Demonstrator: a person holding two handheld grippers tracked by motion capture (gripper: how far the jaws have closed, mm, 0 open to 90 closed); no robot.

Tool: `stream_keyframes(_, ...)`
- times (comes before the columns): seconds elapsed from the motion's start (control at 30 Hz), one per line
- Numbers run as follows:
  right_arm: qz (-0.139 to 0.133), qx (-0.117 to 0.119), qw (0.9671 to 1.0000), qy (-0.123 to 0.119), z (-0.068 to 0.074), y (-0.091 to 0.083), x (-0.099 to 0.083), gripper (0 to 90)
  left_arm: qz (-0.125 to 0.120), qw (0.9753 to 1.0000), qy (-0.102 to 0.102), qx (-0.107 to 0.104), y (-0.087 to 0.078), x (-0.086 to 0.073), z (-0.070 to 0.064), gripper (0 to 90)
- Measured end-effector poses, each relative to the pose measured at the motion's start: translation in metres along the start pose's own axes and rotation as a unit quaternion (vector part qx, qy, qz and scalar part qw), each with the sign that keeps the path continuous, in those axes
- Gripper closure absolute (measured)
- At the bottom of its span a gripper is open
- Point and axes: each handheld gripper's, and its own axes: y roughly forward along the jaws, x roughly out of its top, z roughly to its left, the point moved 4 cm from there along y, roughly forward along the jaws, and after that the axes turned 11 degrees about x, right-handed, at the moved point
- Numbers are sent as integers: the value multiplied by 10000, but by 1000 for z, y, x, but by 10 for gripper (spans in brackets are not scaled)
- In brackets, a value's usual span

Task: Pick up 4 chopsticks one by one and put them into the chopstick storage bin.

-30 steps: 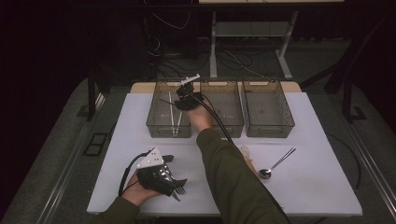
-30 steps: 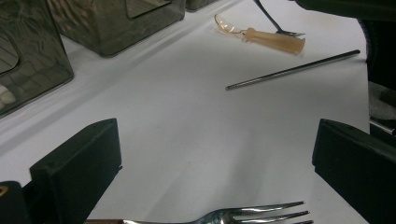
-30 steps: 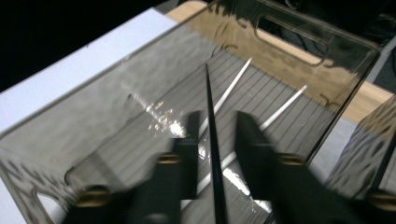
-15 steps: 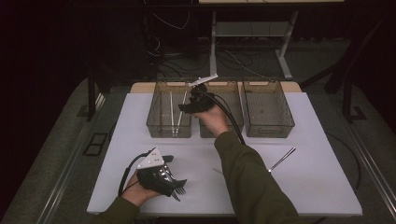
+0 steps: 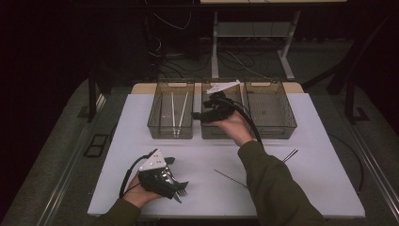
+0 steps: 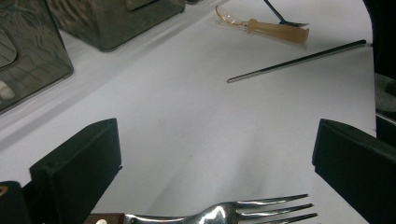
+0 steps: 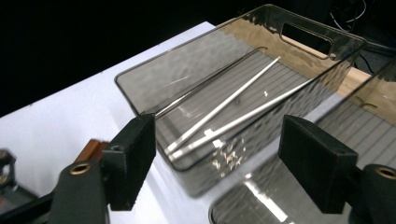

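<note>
1. R gripper [image 5: 200,115] has swung back from the left bin [image 5: 171,115], now over the mid bin [image 5: 226,132]; jaws wide, empty.
2. Two chopsticks [image 7: 229,114] lie in the left bin.
3. L gripper [image 5: 179,190] hasn't moved, near table [image 5: 320,122] front edge; jaws spread round a fork [image 6: 233,214], not pinching.

Olive-green sleeves [image 5: 277,188]; black claws [image 5: 162,179], white three-cornered top plates, black trailing cables, square black jaws.

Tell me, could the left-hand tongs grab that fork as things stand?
Probably yes: the left tongs stand open with the fork lying on the white table just short of them, nothing in between.
</note>
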Motion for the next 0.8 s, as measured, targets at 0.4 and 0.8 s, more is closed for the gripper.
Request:
stream_keyframes(0.4,-23,70,9999,-145,8,-33,-24,226,49,10000,-1,5,0,-1,0,0)
stream_keyframes(0.8,-86,140,9998,-128,13,-61,-53,223,87,10000,-1,37,1,-2,0,0)
